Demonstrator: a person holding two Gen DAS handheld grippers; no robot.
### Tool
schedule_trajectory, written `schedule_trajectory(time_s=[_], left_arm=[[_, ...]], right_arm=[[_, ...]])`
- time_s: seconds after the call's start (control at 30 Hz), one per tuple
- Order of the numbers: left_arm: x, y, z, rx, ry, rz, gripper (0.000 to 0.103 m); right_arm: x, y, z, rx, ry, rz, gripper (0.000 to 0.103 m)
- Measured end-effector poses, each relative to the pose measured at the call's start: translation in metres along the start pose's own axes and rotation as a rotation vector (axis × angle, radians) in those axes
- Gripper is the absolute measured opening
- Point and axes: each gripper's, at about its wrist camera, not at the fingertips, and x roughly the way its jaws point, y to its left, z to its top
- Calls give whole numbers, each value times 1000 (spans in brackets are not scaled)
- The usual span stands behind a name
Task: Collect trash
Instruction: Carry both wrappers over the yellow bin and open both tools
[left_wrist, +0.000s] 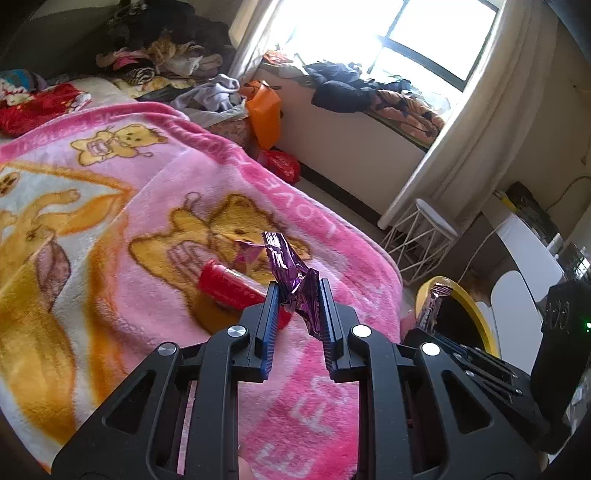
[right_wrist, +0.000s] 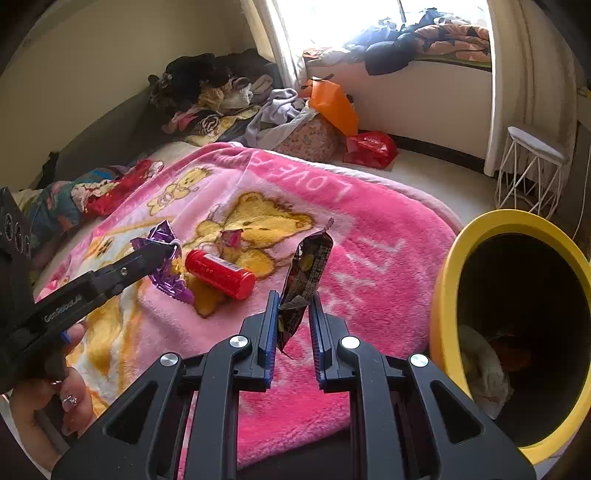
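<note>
My left gripper (left_wrist: 298, 288) is shut on a crumpled purple foil wrapper (left_wrist: 291, 273), held above the pink bear blanket (left_wrist: 155, 155). In the right wrist view that left gripper (right_wrist: 168, 251) comes in from the left with the purple wrapper (right_wrist: 166, 280) hanging from it. My right gripper (right_wrist: 293, 301) is shut on a dark snack packet (right_wrist: 308, 269) that stands upright between the pads. A red cylindrical container (right_wrist: 219, 274) lies on its side on the blanket between both grippers, with a small pink wrapper (right_wrist: 232, 238) just beyond it. The yellow-rimmed bin (right_wrist: 448, 280) stands at the right.
Clothes are heaped at the bed's far end (right_wrist: 207, 96). An orange bag (right_wrist: 332, 103) and a red bag (right_wrist: 369, 147) sit on the floor by the window wall. A white wire stool (right_wrist: 532, 166) stands near the curtain. White paper lies inside the bin.
</note>
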Motion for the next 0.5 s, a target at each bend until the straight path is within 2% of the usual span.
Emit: schedule_trajectory(time_s=[0.5], left_arm=[[-6, -36, -3, 67, -5, -60, 16]], right_arm=[[-19, -34, 4, 60, -41, -36, 16]])
